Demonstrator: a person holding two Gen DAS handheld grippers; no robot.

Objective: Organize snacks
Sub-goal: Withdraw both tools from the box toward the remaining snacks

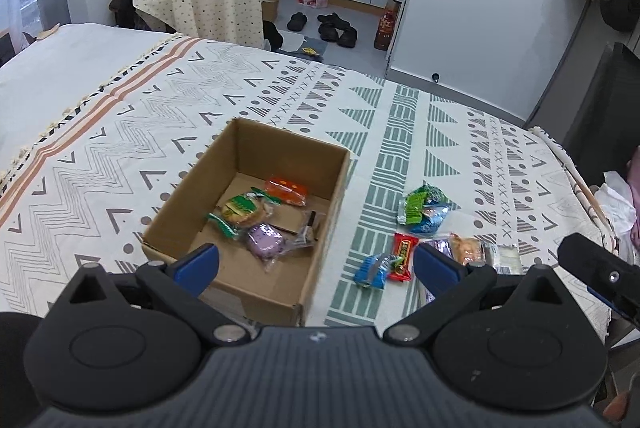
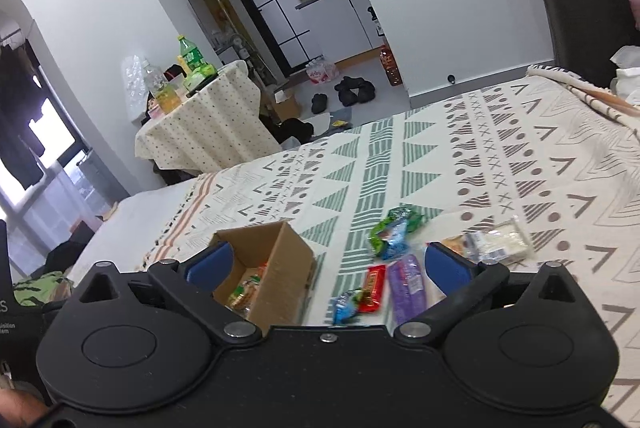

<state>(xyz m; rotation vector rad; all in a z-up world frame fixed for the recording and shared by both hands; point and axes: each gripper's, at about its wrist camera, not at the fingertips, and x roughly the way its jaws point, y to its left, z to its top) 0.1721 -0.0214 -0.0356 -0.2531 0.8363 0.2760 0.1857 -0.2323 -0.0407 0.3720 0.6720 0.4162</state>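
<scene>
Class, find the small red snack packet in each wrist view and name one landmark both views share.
Left wrist: red packet lies on the blanket, lower centre-right, right of the box.
Right wrist: red packet sits lower centre, left of the purple packet.
Shared landmark: the box.

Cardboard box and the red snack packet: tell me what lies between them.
Only bare patterned cloth lies between the cardboard box and the red snack packet; the left wrist view shows this best.
</scene>
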